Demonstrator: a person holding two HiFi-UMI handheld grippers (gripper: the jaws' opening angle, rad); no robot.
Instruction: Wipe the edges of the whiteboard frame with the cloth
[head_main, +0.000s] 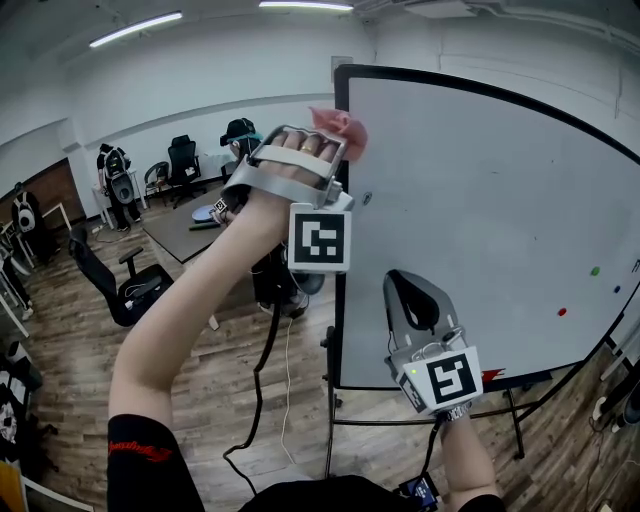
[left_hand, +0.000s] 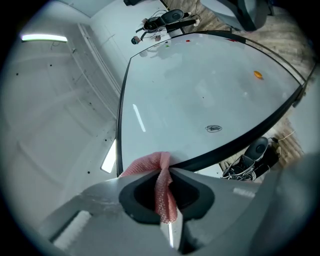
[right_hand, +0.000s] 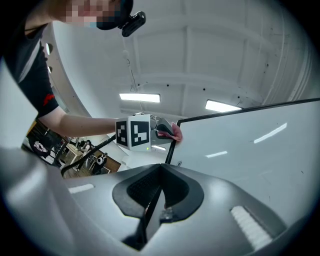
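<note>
Left tongs (left_hand: 168, 171) pinch pink cloth (left_hand: 142, 167) at whiteboard frame (left_hand: 120, 115) corner.

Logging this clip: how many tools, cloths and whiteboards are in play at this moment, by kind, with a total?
2 tools: left tool shut on the cloth, right tool shut with nothing in it
1 pink cloth
1 whiteboard
Total: 4
</note>
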